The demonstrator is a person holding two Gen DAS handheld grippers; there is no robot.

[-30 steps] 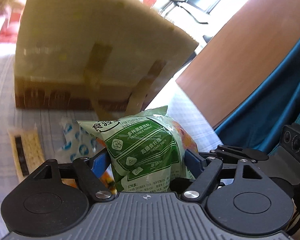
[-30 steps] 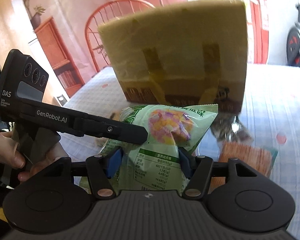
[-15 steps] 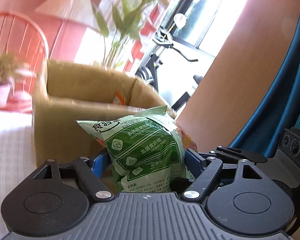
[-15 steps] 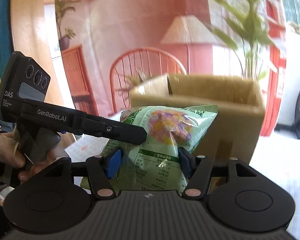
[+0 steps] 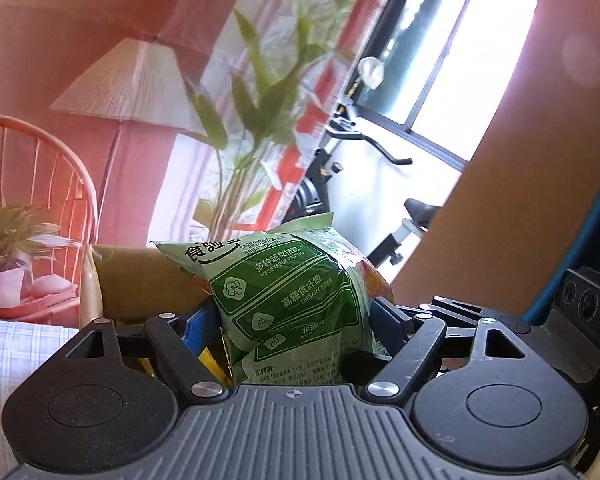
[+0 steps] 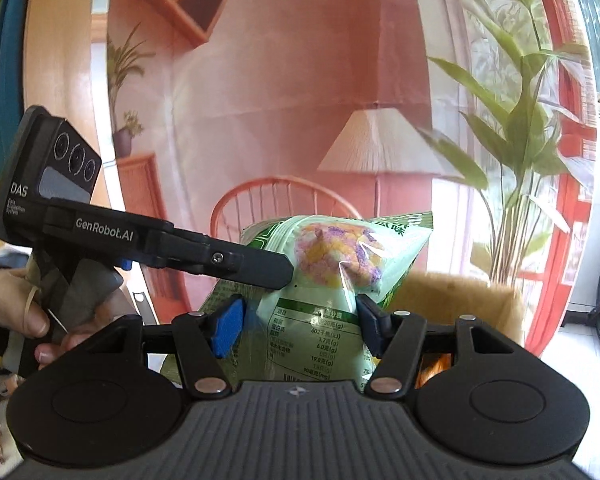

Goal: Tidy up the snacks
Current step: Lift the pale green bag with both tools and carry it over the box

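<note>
Above the cardboard box (image 6: 460, 292) rim, both tongs, left (image 5: 296, 320) and right (image 6: 296, 316), clamp 1 green snack bag (image 5: 292, 288).

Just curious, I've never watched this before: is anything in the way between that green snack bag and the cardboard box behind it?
Nothing visible. Both grippers clamp the green snack bag just in front of the open cardboard box.
</note>
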